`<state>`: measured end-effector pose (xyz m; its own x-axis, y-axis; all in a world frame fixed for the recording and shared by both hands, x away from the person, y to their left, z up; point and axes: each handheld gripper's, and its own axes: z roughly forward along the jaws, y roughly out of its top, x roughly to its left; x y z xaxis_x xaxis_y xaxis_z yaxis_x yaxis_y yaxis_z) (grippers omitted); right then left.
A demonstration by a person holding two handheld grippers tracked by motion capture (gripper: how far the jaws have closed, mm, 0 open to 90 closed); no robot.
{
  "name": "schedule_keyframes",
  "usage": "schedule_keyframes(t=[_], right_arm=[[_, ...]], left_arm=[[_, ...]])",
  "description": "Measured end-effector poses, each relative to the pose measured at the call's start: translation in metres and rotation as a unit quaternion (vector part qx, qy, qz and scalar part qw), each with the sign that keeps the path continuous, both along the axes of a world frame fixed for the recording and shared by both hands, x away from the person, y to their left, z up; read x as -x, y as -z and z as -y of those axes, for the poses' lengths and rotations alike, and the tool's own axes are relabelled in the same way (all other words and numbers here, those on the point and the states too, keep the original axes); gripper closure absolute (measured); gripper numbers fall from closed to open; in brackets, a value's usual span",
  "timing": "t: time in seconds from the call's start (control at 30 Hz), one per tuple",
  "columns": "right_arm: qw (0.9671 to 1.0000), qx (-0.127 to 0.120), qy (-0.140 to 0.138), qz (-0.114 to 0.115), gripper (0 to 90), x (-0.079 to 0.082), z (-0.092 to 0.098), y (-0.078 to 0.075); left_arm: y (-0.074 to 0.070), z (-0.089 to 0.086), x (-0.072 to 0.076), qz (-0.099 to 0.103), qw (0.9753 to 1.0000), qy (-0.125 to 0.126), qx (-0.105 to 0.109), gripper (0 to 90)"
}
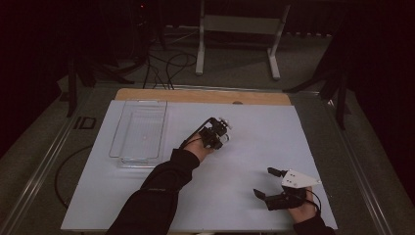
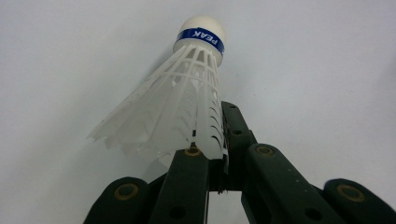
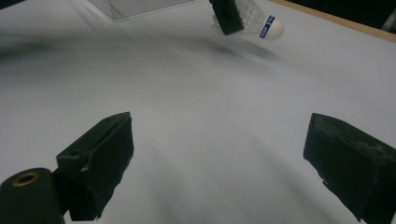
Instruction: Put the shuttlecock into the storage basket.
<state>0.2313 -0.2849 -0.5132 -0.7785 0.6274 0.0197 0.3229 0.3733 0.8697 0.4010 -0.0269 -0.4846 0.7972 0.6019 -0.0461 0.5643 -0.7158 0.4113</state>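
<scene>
clear tray (image 1: pixel 139 132), white table (image 1: pixel 254 142), cables (image 1: pixel 169 63)

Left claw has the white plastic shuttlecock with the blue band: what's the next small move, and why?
Probably carry it left toward the clear plastic tray. The left claw is shut on the skirt of the white plastic shuttlecock with the blue band, cork end pointing away from the claw, and seemingly held above the white table. The tray sits to its left and looks empty. The right claw rests open, holding nothing.

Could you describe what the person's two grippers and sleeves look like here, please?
Both grippers are black, each with two jaws joined by brass-coloured pins. The left gripper trails a thin black cable. The right gripper carries a grey three-cornered plate on top and also trails a black cable. Both arms wear dark long sleeves.
</scene>
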Motion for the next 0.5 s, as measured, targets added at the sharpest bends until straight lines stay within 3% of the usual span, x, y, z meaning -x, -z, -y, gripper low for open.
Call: schedule_keyframes(t=[0.5], right_arm=[[1.0, 0.003, 0.0, -0.001, 8.4, -0.001, -0.001, 0.001]], left_arm=[[-0.025, -0.008, 0.009, 0.009, 0.9997, 0.023, -0.004, 90.0]])
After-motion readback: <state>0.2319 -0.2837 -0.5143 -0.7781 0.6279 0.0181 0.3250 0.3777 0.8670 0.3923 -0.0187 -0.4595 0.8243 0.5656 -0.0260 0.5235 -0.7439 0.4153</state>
